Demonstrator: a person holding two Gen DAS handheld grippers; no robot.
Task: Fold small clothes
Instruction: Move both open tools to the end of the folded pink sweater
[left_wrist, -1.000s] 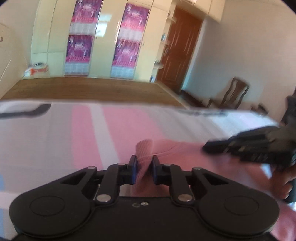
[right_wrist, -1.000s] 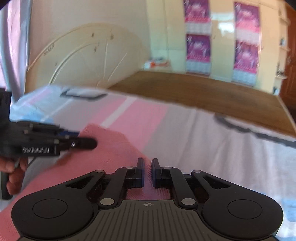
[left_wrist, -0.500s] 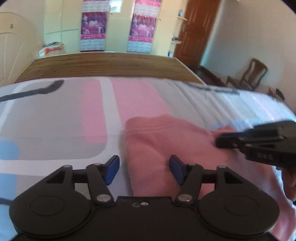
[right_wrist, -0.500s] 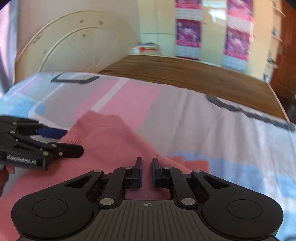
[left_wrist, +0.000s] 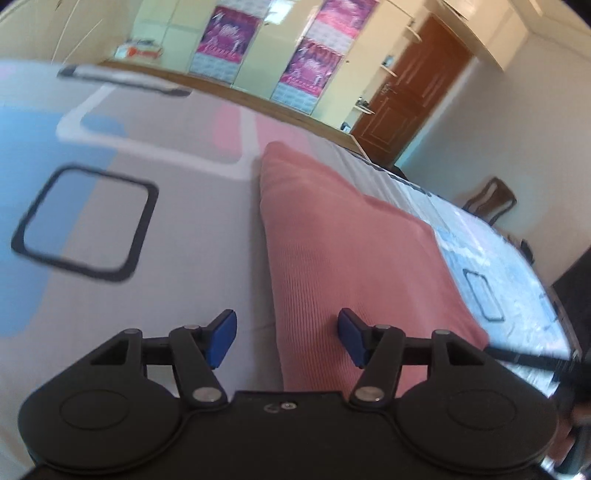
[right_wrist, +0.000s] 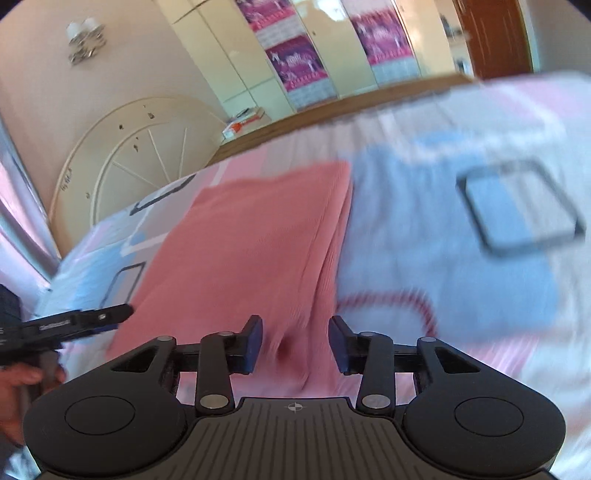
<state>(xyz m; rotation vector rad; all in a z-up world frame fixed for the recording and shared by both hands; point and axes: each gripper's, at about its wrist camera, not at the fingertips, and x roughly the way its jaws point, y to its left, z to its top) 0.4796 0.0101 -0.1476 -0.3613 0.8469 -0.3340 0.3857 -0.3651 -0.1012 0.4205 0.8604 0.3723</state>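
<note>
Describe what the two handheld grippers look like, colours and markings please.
Both are black plastic. The left gripper has two rounded lobes, silver pivot screws and blue pads on its fingers. The right gripper matches, with blue pads, a ribbed grey plate and a small crosshair mark. Seen from the right wrist, the left gripper's side carries white lettering, too blurred to read.

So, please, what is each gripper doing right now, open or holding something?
Left gripper: open, holding nothing; pink garment lies beneath.
Right gripper: jaws just opening, open, nothing gripped.
</note>
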